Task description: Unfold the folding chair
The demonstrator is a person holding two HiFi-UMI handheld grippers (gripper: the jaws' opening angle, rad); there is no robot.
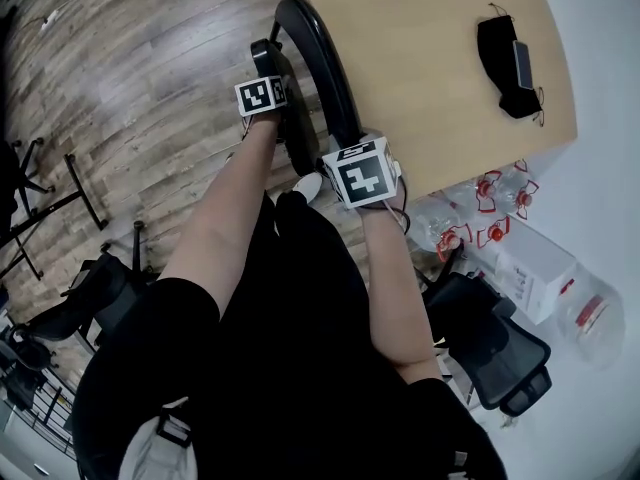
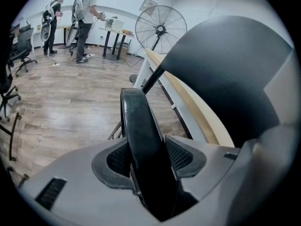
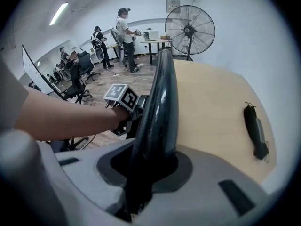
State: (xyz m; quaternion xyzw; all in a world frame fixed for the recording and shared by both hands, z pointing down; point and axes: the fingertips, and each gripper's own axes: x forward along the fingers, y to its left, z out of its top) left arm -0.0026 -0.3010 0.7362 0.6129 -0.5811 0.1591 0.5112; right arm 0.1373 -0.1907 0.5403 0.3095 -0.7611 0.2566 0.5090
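The folding chair is black and folded, standing by the table's near edge. In the head view its curved back panel (image 1: 318, 60) rises between my hands, with a second black panel (image 1: 272, 63) to its left. My left gripper (image 1: 276, 110) is shut on that left panel's edge (image 2: 141, 140), which runs up between the ribbed pads (image 2: 181, 155). The rounded back panel (image 2: 225, 74) fills the right of the left gripper view. My right gripper (image 1: 352, 150) is shut on the back panel's rim (image 3: 157, 112). My left gripper's marker cube (image 3: 121, 96) shows just beyond that rim.
A wooden table (image 1: 420, 78) stands right behind the chair, with a black pouch (image 1: 508, 58) on it. Water bottles (image 1: 490, 208), a white box (image 1: 535, 268) and an office chair (image 1: 495, 358) crowd the right. Stands (image 1: 60, 203) sit at left. A fan (image 2: 161, 29) and people (image 2: 87, 18) are far off.
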